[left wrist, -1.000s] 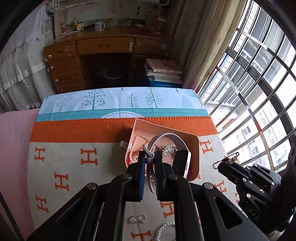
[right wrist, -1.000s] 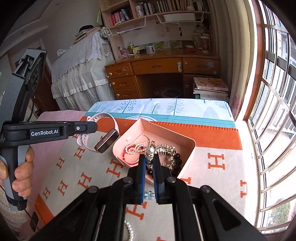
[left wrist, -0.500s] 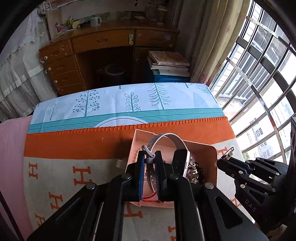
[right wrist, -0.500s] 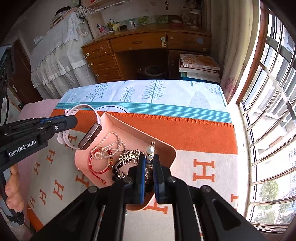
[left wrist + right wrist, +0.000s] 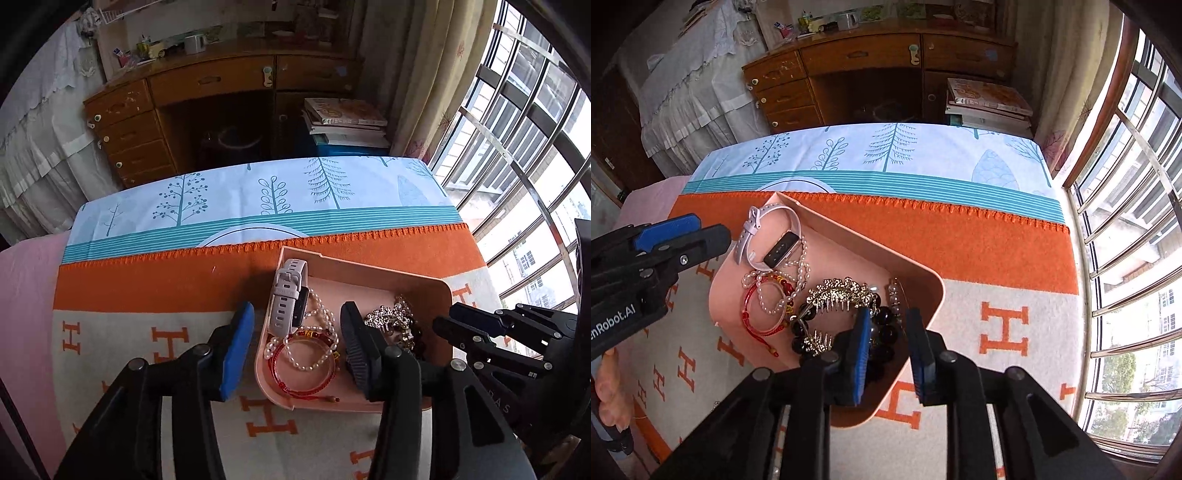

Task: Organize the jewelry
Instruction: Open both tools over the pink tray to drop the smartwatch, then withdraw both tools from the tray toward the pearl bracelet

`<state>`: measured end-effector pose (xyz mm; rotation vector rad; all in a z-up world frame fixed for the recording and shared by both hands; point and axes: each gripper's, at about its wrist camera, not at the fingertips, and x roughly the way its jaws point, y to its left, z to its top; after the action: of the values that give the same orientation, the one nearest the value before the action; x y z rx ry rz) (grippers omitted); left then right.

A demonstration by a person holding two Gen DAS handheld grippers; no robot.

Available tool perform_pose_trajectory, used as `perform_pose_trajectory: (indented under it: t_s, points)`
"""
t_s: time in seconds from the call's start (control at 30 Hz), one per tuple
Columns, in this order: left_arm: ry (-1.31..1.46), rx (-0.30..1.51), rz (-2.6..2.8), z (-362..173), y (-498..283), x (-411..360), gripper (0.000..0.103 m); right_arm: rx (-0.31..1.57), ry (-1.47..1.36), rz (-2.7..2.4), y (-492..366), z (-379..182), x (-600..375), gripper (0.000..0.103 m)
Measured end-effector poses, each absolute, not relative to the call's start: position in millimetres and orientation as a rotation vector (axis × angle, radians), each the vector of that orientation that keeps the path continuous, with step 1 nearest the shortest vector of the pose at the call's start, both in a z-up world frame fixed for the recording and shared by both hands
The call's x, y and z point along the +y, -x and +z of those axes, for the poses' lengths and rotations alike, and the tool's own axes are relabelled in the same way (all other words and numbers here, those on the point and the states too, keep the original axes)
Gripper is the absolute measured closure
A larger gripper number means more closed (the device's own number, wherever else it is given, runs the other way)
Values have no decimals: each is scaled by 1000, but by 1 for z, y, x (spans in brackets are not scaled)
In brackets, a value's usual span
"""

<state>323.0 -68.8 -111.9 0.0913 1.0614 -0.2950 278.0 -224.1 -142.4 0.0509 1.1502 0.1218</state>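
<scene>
Watch (image 5: 286, 295): lying in pink tray (image 5: 424, 280), on pearl strands; light, strap soft, face slick, best pinched by strap.
Beaded pin (image 5: 894, 291): at tray's right wall, small, slippery.
Left gripper (image 5: 295, 339): opening, empty, astride tray's wall.
Right gripper (image 5: 888, 343): opening, pin released.

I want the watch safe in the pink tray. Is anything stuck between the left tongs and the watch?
No. The watch lies in the pink tray on the pearls. The left tongs are opening with nothing pinched.
</scene>
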Motion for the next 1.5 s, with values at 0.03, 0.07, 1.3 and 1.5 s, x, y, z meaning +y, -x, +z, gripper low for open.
perform_pose_trajectory:
  t_s: [0.03,0.07,1.3,1.5]
  points:
    - [-95,1057,-295,-111,-321,-68,50,1145,-54,125,-276,-140,-224,83]
    - [-99,1053,-296,-109,-318,-67,47,1140,-54,130,-274,-138,-223,83]
    - [-82,1021,-341,-101,-118,12,24,1232,57,366,-110,-173,-157,83]
    - [-19,1086,-300,-130,-103,37,24,1256,99,352,-110,-189,-152,83]
